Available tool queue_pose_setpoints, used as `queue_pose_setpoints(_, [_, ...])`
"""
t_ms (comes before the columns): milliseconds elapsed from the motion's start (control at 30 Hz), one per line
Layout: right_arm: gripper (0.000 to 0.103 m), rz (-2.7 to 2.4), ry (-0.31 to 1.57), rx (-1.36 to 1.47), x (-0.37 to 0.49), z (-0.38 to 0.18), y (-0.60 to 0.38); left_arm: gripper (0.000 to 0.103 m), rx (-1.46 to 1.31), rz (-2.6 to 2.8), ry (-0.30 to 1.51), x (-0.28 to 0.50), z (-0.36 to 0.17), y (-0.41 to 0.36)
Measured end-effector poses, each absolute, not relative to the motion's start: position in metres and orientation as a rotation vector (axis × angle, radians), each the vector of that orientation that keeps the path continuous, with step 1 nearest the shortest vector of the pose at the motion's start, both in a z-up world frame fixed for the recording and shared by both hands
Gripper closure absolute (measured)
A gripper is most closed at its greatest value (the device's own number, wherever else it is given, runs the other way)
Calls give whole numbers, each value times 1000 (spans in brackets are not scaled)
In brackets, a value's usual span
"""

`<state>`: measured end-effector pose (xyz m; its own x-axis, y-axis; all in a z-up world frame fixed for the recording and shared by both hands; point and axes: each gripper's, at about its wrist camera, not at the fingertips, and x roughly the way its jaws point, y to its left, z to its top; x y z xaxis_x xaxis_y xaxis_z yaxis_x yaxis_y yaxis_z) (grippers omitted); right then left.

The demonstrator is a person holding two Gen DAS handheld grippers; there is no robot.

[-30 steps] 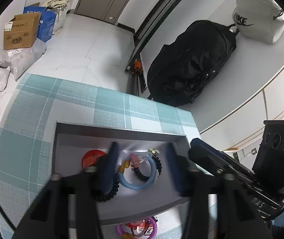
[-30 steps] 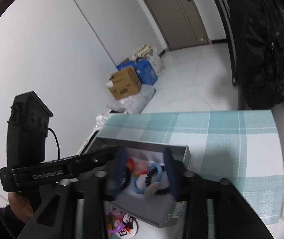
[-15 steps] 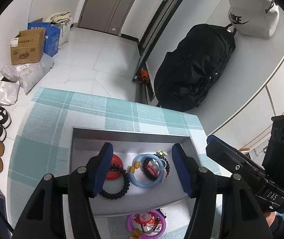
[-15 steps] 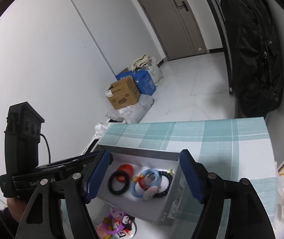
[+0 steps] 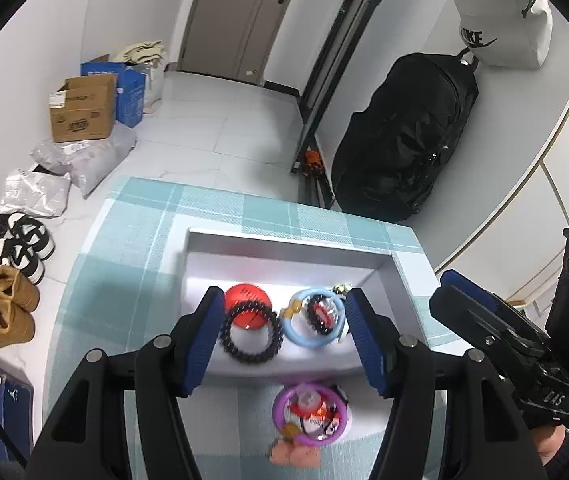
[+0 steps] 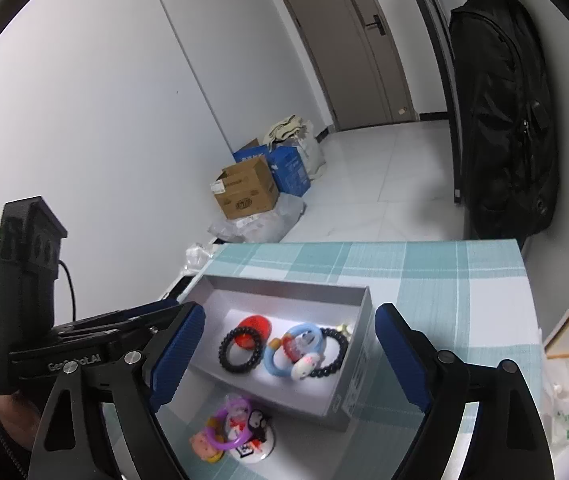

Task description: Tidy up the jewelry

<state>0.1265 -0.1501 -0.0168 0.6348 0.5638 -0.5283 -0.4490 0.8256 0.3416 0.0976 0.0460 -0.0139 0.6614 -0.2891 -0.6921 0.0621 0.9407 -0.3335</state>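
An open grey box point(image 5: 284, 240) point(image 6: 284, 285) rests on a teal plaid tablecloth point(image 5: 132, 280). On its floor lie a black bead bracelet point(image 5: 250, 360) point(image 6: 228, 365), a red disc point(image 5: 248, 300) point(image 6: 254, 323), a light blue ring bracelet point(image 5: 295, 336) point(image 6: 271, 360) and a second dark bracelet point(image 6: 334, 364). A purple bracelet with charms point(image 5: 280, 408) point(image 6: 231, 445) lies on the cloth in front of the box. My left gripper point(image 5: 284, 293) point(image 6: 164, 312) hovers open above the box with nothing between its pads. My right gripper point(image 6: 289, 309) point(image 5: 444, 292) hangs beside it, jaws opening, also empty.
A black backpack point(image 5: 404, 140) and a white drawstring bag point(image 5: 496, 20) hang on the wall beyond the table's far edge. Cardboard boxes point(image 6: 246, 192) and plastic parcels point(image 5: 84, 156) sit on the floor by a door. Shoes point(image 5: 4, 308) line the floor at the left.
Both grippers have drawn back and up from the box floor. The right jaws have spread much wider. The bracelets lie loose in the box.
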Motion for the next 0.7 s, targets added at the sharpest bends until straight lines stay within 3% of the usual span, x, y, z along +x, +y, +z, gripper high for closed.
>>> queue_pose_setpoints(133, [11, 581, 669, 174, 117, -18, -151, 44, -278, -167, 821, 83, -13, 48])
queue_pose_setpoints(267, [7, 575, 681, 179, 109, -21, -152, 35, -268, -141, 826, 71, -15, 49])
queue_pose_setpoints(700, [7, 568, 715, 119, 79, -29, -148, 35, -152, -180, 896, 44, -31, 29])
